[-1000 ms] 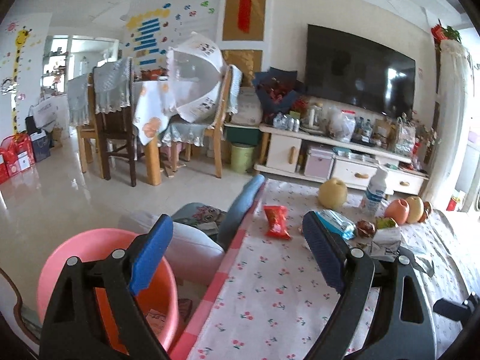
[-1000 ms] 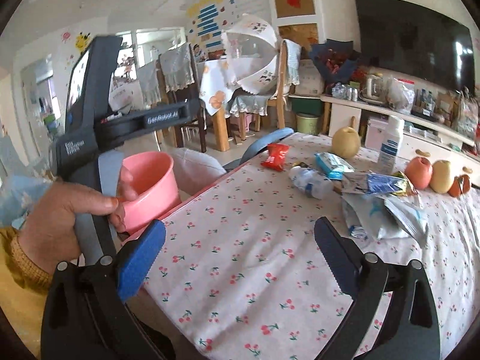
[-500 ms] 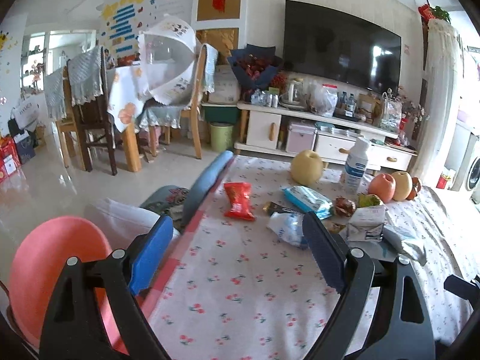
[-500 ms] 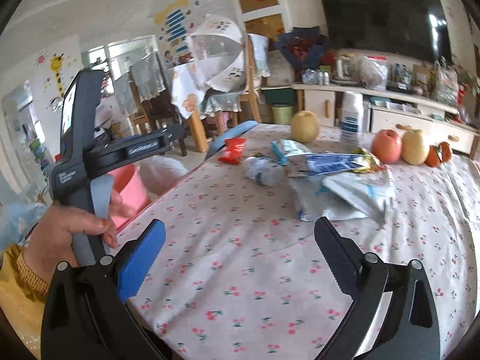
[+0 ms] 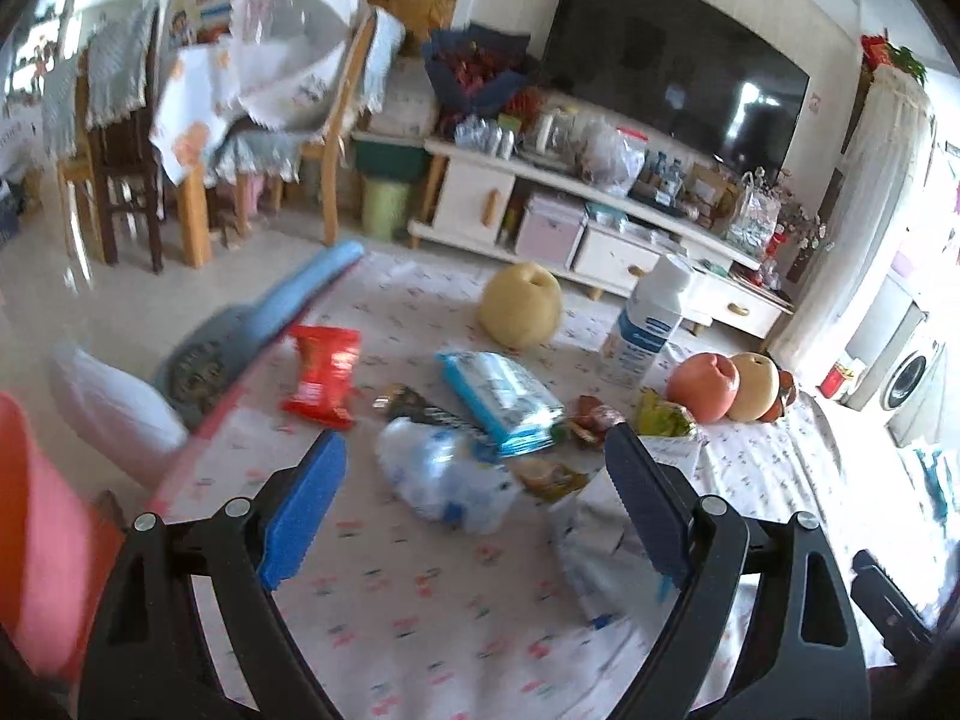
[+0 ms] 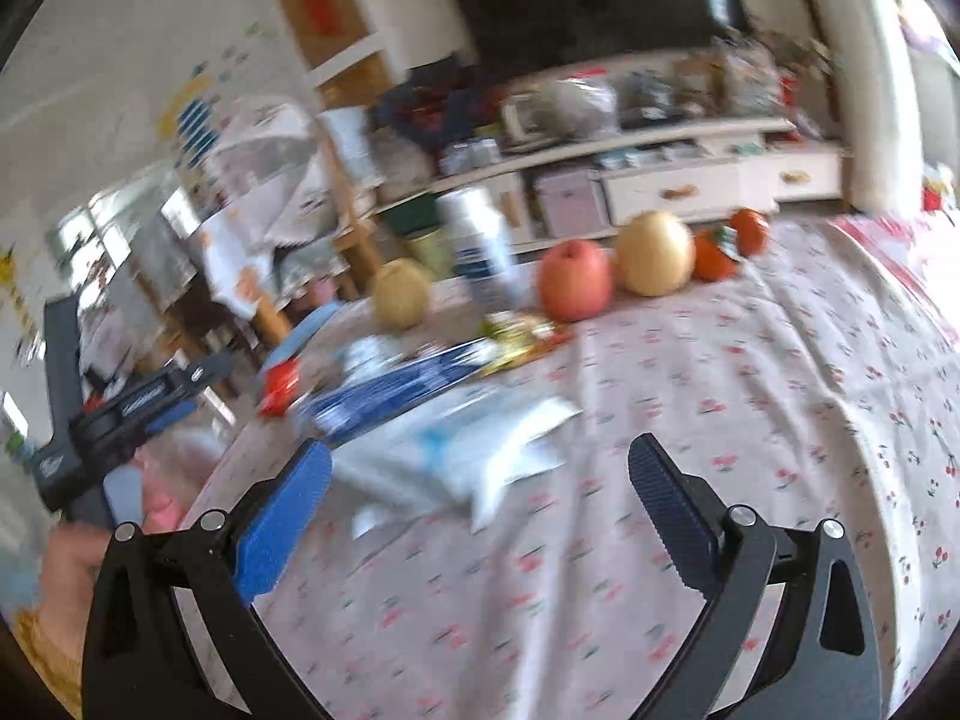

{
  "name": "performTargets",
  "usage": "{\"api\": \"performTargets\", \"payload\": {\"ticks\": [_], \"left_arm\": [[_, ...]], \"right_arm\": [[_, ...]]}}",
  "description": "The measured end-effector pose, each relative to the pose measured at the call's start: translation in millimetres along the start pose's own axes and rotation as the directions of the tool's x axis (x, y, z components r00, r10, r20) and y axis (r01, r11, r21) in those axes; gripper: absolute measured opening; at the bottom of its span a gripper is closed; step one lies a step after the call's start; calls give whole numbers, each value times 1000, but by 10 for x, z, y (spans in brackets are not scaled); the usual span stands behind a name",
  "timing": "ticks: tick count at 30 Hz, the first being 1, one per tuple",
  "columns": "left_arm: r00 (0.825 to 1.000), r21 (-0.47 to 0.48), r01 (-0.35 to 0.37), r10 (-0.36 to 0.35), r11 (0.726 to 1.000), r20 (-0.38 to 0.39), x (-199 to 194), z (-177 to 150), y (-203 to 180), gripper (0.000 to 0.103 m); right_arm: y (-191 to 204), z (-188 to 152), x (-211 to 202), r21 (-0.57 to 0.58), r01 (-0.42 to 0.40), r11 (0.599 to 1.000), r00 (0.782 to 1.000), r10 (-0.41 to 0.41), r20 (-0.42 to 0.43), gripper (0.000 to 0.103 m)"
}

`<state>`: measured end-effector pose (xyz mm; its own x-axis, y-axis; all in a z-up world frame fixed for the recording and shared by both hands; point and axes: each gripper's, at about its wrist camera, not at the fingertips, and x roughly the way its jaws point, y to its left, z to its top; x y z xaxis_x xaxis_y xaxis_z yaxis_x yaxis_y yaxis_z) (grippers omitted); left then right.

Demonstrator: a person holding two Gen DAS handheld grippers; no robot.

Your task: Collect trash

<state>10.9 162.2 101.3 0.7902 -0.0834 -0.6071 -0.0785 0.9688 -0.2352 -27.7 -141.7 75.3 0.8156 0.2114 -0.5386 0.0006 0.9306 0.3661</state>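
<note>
Now the table [image 5: 420, 630] with its cherry-print cloth fills both views. At 9 o'clock in the left view stands a pink bin [image 5: 36, 540]. Trash lies at the centre: a crumpled clear bag [image 5: 447, 480], a blue wrapper [image 5: 498, 396] at 12 o'clock of it, a red packet [image 5: 324, 375] at 10 o'clock. The left gripper [image 5: 474, 510] and right gripper [image 6: 480, 498] both stand wide, holding nothing.

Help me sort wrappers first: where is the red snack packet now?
In the left wrist view, the red snack packet lies near the table's left edge, left of the blue-and-white packet and beyond the left tongs.
</note>
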Motion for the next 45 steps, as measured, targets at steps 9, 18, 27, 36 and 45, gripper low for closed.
{"api": "performTargets", "payload": {"ticks": [9,18,27,36,45], "left_arm": [[983,-99,-24,5,995,-184,890,345,-210,89],[929,-3,-191,180,982,-324,1596,401,-411,89],[882,84,-243,256,966,-396,1854,337,-475,65],[896,200,-47,130,979,-424,1496,-85,-852,51],[880,241,146,-14,960,-476,885,-684,-1220,51]], "right_arm": [[-617,291,461,140,48,989,996,-37,-77,95],[-726,419,756,89,52,995,992,-41,-116,86],[-696,462,757,36,33,999,992,-28,-126,86],[-737,511,689,32,46,998,994,-42,-105,86],[-686,495,711,-21,36,999,991,-38,-127,86]]}}
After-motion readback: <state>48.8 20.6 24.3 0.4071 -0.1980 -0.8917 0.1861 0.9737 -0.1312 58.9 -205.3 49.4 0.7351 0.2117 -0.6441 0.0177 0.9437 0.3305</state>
